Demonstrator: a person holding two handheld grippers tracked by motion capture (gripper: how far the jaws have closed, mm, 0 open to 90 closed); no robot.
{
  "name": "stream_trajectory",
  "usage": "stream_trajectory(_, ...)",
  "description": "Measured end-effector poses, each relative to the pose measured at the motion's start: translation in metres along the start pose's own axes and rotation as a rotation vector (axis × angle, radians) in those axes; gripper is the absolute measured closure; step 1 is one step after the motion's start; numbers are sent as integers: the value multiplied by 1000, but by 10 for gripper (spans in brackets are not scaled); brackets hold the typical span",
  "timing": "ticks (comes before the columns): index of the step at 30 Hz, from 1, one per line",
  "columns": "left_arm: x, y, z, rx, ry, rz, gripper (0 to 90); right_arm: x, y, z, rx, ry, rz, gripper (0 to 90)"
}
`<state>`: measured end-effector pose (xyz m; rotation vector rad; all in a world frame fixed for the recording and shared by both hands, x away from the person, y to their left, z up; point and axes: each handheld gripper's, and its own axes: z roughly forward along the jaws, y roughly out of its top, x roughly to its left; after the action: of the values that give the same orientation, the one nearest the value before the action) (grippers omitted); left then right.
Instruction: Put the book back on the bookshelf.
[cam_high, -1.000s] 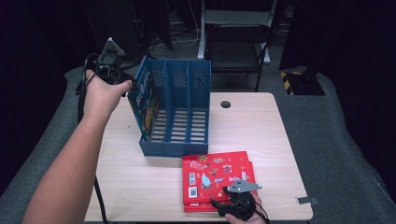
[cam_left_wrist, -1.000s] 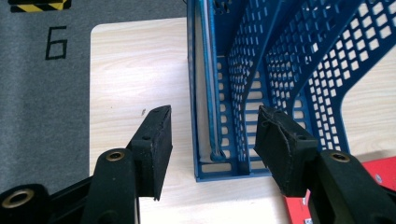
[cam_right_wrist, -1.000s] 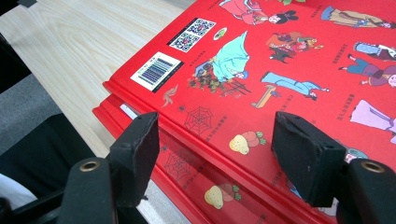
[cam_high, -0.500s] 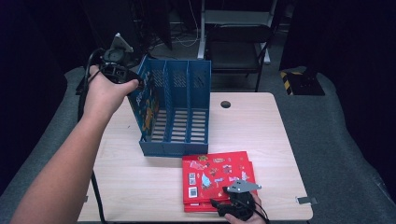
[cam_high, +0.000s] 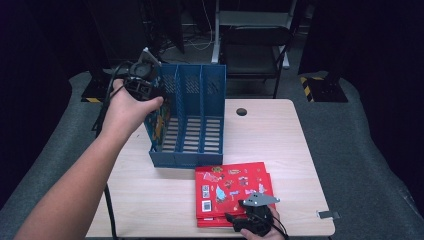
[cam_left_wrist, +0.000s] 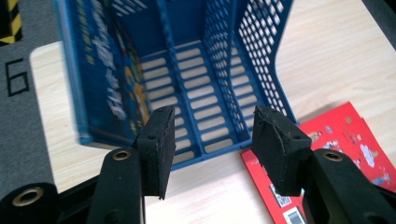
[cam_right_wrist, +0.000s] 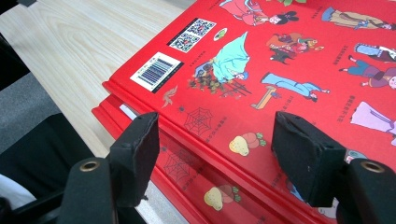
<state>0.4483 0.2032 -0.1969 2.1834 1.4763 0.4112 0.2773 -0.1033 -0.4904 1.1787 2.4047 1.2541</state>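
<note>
A blue three-slot file rack (cam_high: 200, 155) (cam_left_wrist: 261, 56) stands on the left middle of the wooden table. A blue picture book (cam_high: 159, 122) (cam_left_wrist: 107, 79) stands upright in its leftmost slot. My left gripper (cam_high: 150, 92) (cam_left_wrist: 210, 116) hovers above the rack's far left corner, open and empty, looking down into the slots. A stack of red picture books (cam_high: 230, 185) (cam_right_wrist: 280, 60) (cam_left_wrist: 336, 140) lies flat in front of the rack. My right gripper (cam_high: 239, 216) (cam_right_wrist: 217, 123) is open at the stack's near corner, with its jaws standing over the top cover.
A round cable hole (cam_high: 242, 111) sits in the table behind the rack. A small grey tag (cam_high: 325, 214) lies at the front right edge. A black chair (cam_high: 255, 45) stands beyond the table. Bare wood (cam_high: 280, 135) lies right of the rack.
My left hand and gripper have shifted slightly right and closer over the rack's left corner. The right gripper and the red books have stayed still.
</note>
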Motion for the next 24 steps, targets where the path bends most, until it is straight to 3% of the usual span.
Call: stream_trajectory(24, -29, -44, 36, 45, -94, 111, 500, 0, 0, 0, 0, -2, 0, 320)
